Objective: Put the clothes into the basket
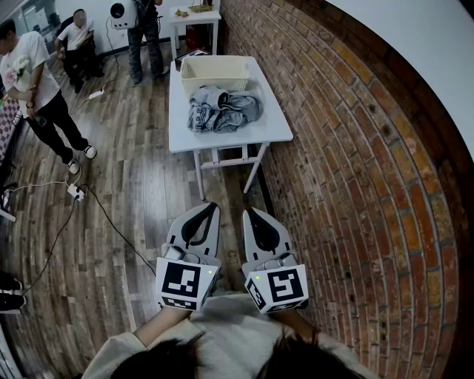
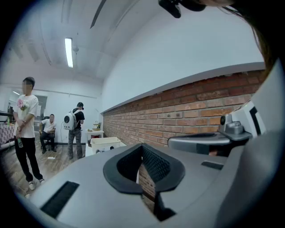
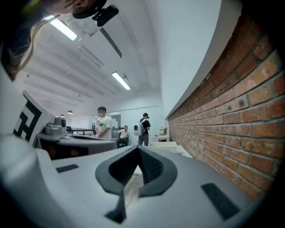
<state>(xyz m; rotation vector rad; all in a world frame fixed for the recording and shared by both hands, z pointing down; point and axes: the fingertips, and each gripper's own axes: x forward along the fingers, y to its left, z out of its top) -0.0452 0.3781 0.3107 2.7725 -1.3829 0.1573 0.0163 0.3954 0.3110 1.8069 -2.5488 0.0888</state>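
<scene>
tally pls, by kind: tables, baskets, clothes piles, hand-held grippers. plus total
Tables: 2, the near table and the far table
Basket: 1
Clothes pile: 1, garments in it can't be counted
Hand-held grippers: 2, the left hand-held gripper and the right hand-held gripper, both shut and empty
Total: 6

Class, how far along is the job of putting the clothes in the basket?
Nothing looks done: the grey clothes lie heaped on the white table, beside the basket, which looks empty. Nothing is in hand: the left gripper and right gripper are shut, empty, short of the table. All the clothes remain.
</scene>
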